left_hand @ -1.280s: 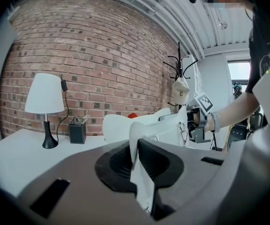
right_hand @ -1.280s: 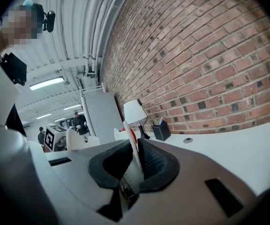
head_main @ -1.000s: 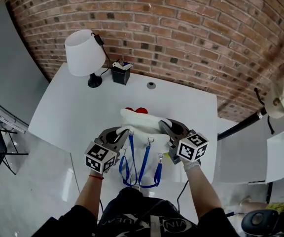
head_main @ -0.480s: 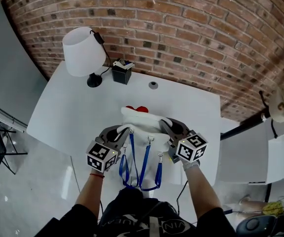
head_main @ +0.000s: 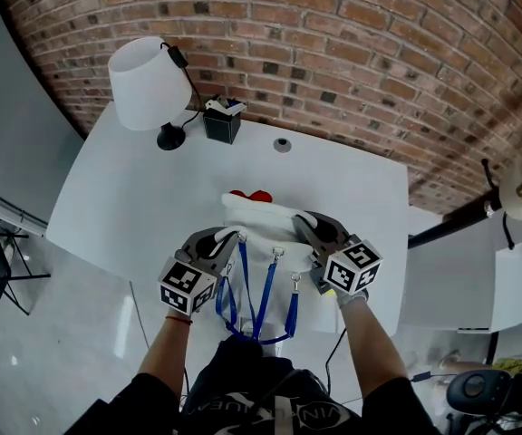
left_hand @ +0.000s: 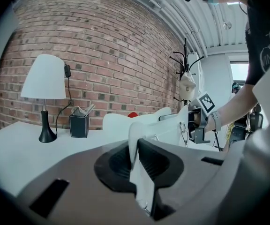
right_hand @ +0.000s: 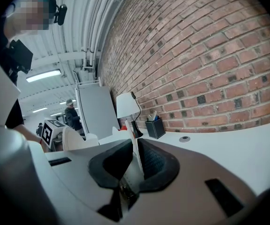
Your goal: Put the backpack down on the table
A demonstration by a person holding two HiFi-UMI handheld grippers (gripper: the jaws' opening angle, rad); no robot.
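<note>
while at the table (head_main: 125, 207), backpack (head_main: 263, 229) tight in left gripper (head_main: 232, 237), right gripper (head_main: 301, 223)

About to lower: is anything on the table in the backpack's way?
Nothing visible does. The left gripper and right gripper hold the backpack at the table's near side; the lamp and black box stand far back by the wall. A red thing behind the backpack is unclear.

White backpack (head_main: 263, 223), blue straps (head_main: 265, 293), red bit (head_main: 250, 195) at top. White table (head_main: 134, 198), white lamp shade (head_main: 148, 84) on black base (head_main: 170, 138), black box (head_main: 222, 125). Red-brown brick wall (head_main: 333, 53).
</note>
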